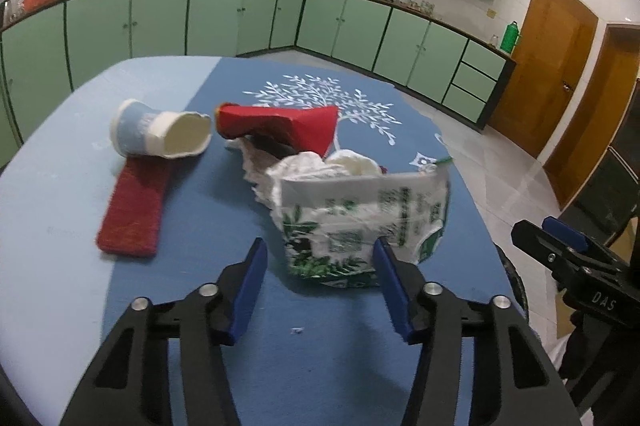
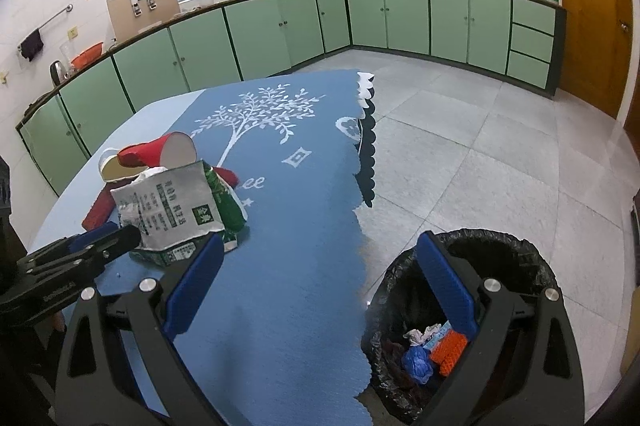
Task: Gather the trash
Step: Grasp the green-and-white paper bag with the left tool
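- The room is showing as a kitchen: green cabinets (image 2: 408, 18) are running along the top of both views, a wooden door (image 1: 540, 62) is standing at the right edge, and the tiled floor (image 2: 480, 154) is filling the right half of the right wrist view.
- The surface (image 1: 52, 194) is carrying a blue cloth (image 2: 280, 266) with a white tree print; its scalloped edge is hanging down through the centre of the right wrist view.
- A bin (image 2: 520, 246) with a black liner is sitting on the floor at lower right, just beside the cloth edge, already holding scraps; likely placed there so trash can be dropped straight off the surface.
- The trash is lying clustered at mid-frame in the left wrist view: a green-and-white printed carton (image 1: 360, 222) nearest, crumpled white paper (image 1: 304, 166) behind it, a red paper cup (image 1: 280, 126) on its side, a blue-and-white cup (image 1: 160, 134) to the left, and a flat red pad (image 1: 132, 210) below that cup.
- The left gripper (image 1: 318, 266) is standing partly open, its fingers (image 1: 252, 278) bracketing the carton's lower edge; whether the pads are pressing yet, I cannot tell.
- The right gripper (image 2: 320, 266) is hanging wide open and empty, seemingly waiting between carton and bin.
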Available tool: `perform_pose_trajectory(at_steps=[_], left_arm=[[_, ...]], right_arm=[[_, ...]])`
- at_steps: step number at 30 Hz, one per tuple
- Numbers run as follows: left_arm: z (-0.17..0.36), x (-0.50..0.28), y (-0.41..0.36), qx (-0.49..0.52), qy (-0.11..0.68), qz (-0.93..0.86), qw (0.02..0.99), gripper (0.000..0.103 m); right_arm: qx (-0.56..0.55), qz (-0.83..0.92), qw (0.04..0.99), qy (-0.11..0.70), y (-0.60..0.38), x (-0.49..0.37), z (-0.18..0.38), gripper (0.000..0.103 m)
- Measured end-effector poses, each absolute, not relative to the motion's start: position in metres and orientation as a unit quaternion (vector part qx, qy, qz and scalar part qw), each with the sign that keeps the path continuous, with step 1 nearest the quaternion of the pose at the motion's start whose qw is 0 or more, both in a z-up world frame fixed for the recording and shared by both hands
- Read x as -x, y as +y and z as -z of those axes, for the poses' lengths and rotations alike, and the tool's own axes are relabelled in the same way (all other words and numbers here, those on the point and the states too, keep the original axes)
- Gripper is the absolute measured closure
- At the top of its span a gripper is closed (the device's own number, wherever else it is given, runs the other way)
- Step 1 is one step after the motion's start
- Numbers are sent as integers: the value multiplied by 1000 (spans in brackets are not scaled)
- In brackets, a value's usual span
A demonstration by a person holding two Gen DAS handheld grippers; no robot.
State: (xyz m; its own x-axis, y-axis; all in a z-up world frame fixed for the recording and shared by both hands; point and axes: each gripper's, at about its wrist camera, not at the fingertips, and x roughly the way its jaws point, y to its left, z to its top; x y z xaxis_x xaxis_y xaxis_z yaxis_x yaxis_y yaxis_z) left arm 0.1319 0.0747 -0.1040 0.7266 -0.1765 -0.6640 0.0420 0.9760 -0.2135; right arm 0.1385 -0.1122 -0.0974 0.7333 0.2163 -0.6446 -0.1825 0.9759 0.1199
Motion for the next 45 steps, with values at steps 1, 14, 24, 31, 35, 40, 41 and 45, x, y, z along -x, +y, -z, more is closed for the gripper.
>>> perform_pose_trajectory(at_steps=[1, 14, 24, 31, 35, 40, 41, 45], left_arm=[[104, -132, 73, 91, 365, 63, 925, 55], [103, -108, 49, 79, 372, 102, 919, 59], [102, -126, 59, 87, 368, 88, 921, 53], [101, -134, 52, 81, 367, 98, 922, 60], [99, -125, 45, 78, 369, 112, 919, 63], [103, -111, 33, 69, 378, 137, 913, 63], [104, -111, 31, 63, 377, 135, 914, 61], [109, -126, 35, 82, 392, 134, 906, 46]], right_arm=[[-24, -107, 931, 349, -112, -138, 97, 9], [-28, -98, 932, 349, -118, -137, 99, 9], [-31, -93, 933, 347, -122, -138, 98, 9], [-31, -92, 932, 349, -125, -138, 98, 9], [-33, -87, 933, 347, -128, -140, 99, 9], [-35, -81, 934, 346, -134, -141, 99, 9], [-36, -80, 934, 346, -135, -141, 99, 9], [-36, -80, 935, 343, -136, -140, 98, 9]])
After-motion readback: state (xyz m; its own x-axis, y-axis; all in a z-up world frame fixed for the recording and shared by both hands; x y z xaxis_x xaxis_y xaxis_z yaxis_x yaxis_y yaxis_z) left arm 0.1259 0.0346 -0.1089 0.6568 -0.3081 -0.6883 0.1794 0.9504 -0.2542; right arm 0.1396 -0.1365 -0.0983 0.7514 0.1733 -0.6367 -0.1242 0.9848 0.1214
